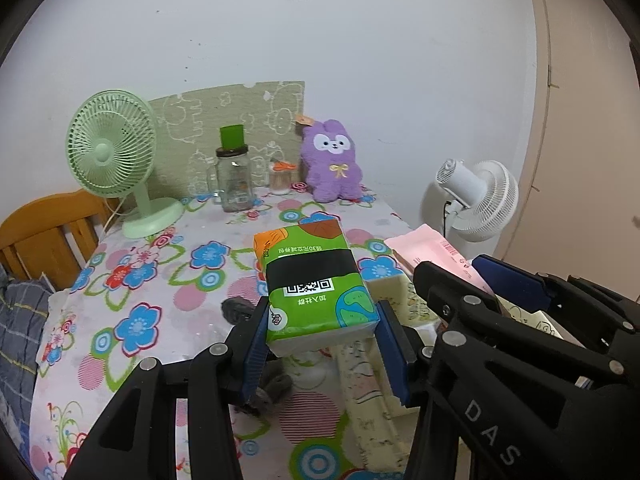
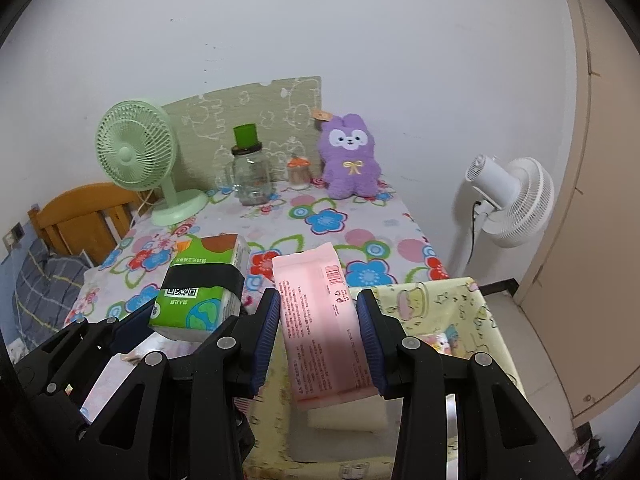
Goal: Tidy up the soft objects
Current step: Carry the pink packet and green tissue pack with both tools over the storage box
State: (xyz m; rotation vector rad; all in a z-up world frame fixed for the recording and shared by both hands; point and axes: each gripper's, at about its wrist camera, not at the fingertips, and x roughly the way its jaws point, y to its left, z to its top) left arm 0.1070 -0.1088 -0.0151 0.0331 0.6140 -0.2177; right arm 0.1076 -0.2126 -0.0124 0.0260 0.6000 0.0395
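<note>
My left gripper (image 1: pixel 322 344) is shut on a green tissue pack (image 1: pixel 316 284), held above the floral tablecloth (image 1: pixel 152 280). My right gripper (image 2: pixel 318 336) is shut on a flat pink packet (image 2: pixel 324 320), held over a pale yellow fabric bin (image 2: pixel 452 300) at the table's near right. In the right wrist view the green tissue pack (image 2: pixel 200 288) and the left gripper's black frame appear at lower left. The pink packet (image 1: pixel 432 252) and the right gripper (image 1: pixel 516 288) sit at the right of the left wrist view. A purple plush rabbit (image 1: pixel 332 164) sits upright at the back of the table.
A green desk fan (image 1: pixel 116 160), a glass jar with a green lid (image 1: pixel 234 172) and a small jar stand along the back wall. A white floor fan (image 2: pixel 508 200) stands right of the table. A wooden bed frame (image 1: pixel 44 236) and blue bedding lie left.
</note>
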